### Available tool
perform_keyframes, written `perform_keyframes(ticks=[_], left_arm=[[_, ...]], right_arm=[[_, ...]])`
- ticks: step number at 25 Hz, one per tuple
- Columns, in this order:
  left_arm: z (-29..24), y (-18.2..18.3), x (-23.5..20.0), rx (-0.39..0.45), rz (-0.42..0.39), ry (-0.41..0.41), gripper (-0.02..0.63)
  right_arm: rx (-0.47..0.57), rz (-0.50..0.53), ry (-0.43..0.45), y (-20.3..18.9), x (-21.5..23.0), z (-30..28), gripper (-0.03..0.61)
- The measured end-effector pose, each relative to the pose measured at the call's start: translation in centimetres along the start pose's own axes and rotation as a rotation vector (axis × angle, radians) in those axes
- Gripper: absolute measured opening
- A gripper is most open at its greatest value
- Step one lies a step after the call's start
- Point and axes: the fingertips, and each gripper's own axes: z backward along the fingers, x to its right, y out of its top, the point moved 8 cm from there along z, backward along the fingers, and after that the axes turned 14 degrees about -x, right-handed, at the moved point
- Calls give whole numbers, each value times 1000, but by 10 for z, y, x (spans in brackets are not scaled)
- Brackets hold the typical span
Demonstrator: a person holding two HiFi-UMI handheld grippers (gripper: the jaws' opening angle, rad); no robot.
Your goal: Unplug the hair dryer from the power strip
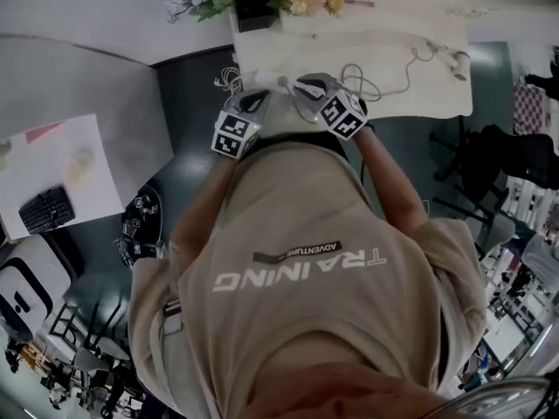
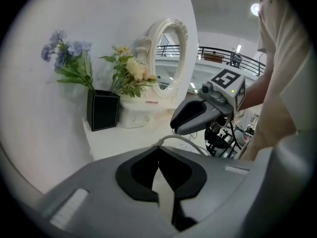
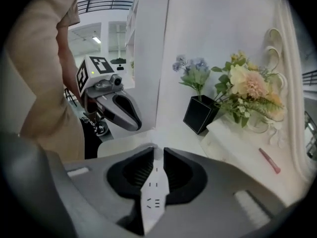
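I judge this the reaching stage: the right claw (image 3: 155,150), released and empty, is hovering over the power strip (image 3: 154,195), with the left claw (image 2: 158,148) clenched; gripping the plug probably comes next.

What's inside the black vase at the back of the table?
Blue flowers on green stems stand in the black vase. Its dark walls hide the stem ends and whatever else is inside.
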Motion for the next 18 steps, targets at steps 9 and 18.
perform_keyframes(ticks=[9, 18], left_arm=[[-40, 1, -10, -109, -5, -52, 6], [-57, 7, -7, -159, 43, -27, 6]], right_arm=[[-69, 350, 69, 2, 2, -40, 109], [42, 331, 157, 5, 9, -51, 113]])
